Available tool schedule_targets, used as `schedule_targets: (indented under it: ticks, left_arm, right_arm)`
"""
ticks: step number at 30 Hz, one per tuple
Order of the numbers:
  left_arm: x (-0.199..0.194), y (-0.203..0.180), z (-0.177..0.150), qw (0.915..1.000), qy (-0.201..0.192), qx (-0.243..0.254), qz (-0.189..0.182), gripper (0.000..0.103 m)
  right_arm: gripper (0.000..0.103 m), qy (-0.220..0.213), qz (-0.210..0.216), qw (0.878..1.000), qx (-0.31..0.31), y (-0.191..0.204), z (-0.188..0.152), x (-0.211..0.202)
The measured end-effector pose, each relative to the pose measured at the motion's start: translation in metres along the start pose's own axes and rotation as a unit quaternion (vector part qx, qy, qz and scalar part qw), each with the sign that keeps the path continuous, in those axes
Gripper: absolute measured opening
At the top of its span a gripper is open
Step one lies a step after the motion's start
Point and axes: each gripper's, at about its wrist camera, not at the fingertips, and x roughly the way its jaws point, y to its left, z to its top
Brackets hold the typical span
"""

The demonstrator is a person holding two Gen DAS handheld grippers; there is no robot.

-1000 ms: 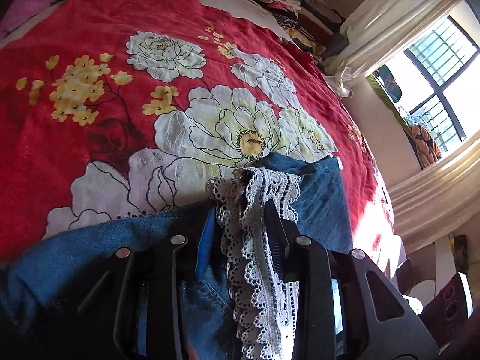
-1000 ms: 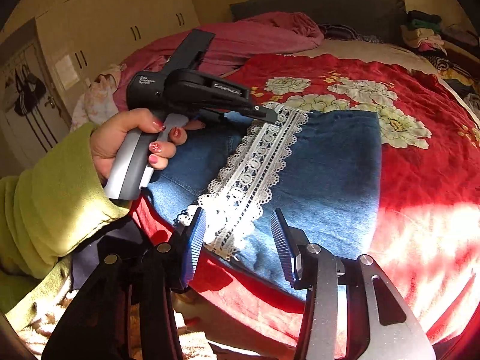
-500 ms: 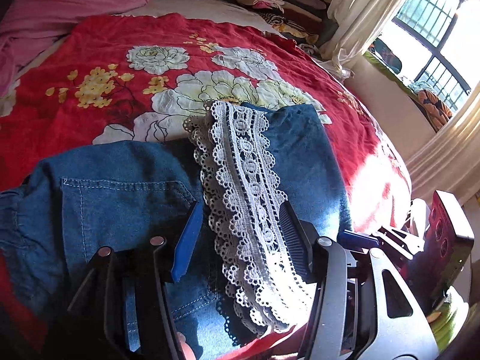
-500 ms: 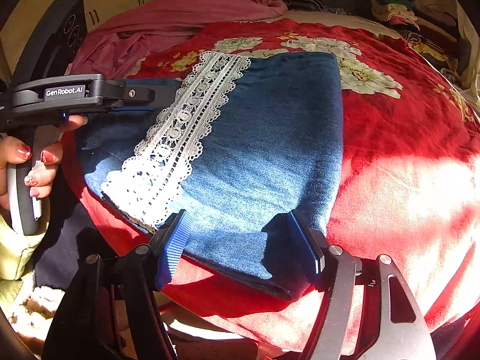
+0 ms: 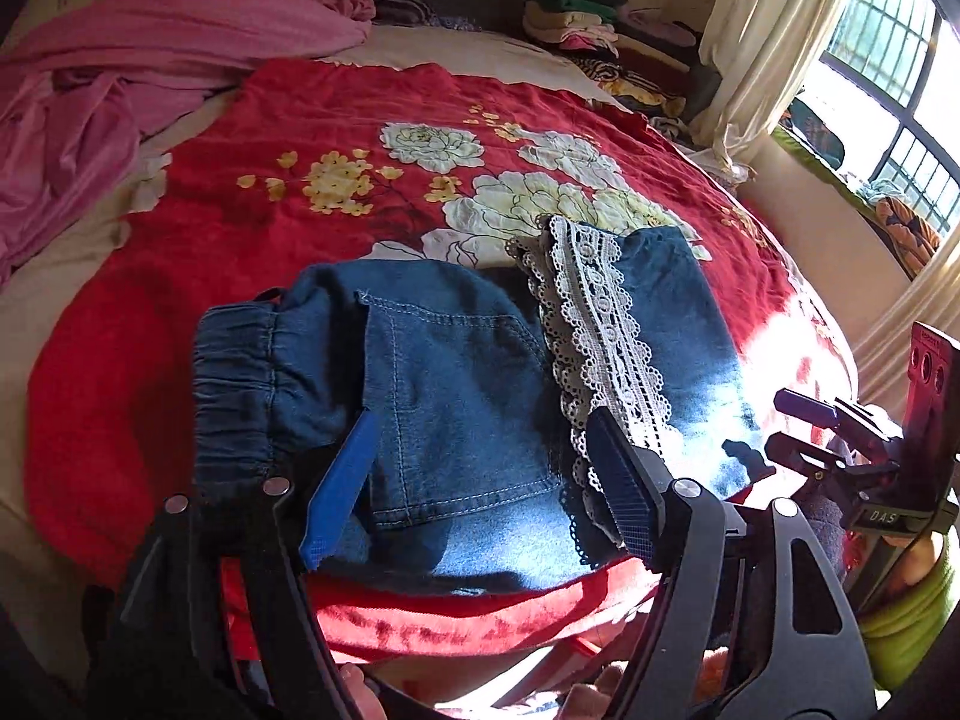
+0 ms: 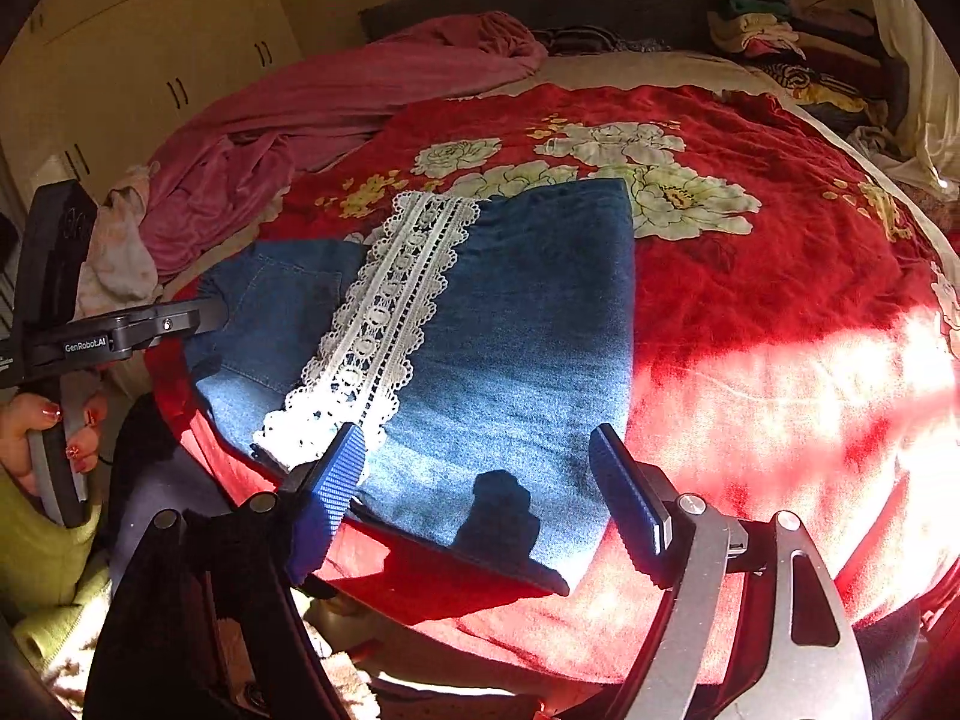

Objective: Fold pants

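Blue denim pants (image 5: pixel 456 384) lie folded on the red flowered bedspread (image 5: pixel 252 240) near its front edge, with the elastic waistband (image 5: pixel 240 378) at the left and a white lace hem (image 5: pixel 600 336) laid across them. They also show in the right wrist view (image 6: pixel 516 348), with the lace hem (image 6: pixel 384 330) there too. My left gripper (image 5: pixel 480 480) is open and empty just above the pants' near edge. My right gripper (image 6: pixel 480 492) is open and empty over the fold's near right corner.
A pink blanket (image 5: pixel 120 78) is bunched at the bed's far left. Stacked clothes (image 5: pixel 600 30) sit at the far right by a curtain (image 5: pixel 762 42) and window. Wardrobe doors (image 6: pixel 150 60) stand left of the bed. The bed's front edge is right below both grippers.
The left gripper let go of the lace hem, opened and drew back toward the front edge. The right gripper also backed off. The pants now lie flat and folded.
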Motion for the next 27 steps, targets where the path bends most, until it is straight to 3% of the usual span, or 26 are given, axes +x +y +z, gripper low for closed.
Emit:
schedule_targets:
  ticks: [1, 3, 10, 12, 27]
  left_arm:
    - [-0.004, 0.002, -0.001, 1.0000, -0.004, 0.002, 0.009, 0.066]
    - [-0.011, 0.008, -0.003, 0.9997, -0.010, -0.001, 0.021, 0.069]
    - [-0.028, 0.029, -0.011, 0.9983, -0.025, -0.012, 0.051, 0.077]
    - [-0.032, 0.037, -0.014, 0.9980, -0.027, -0.020, 0.054, 0.081]
    - [-0.025, 0.072, -0.036, 0.9968, -0.009, -0.065, 0.046, 0.087]
  right_arm:
    - [0.076, -0.003, 0.002, 1.000, 0.001, 0.002, 0.002, -0.002]
    - [0.087, -0.009, 0.003, 1.000, 0.000, 0.006, 0.007, -0.005]
    - [0.088, -0.012, 0.005, 1.000, -0.025, 0.032, 0.029, -0.002]
    - [0.096, -0.013, 0.003, 0.999, -0.034, 0.040, 0.036, 0.001]
    - [0.097, 0.020, 0.043, 0.988, -0.149, 0.117, 0.099, 0.059]
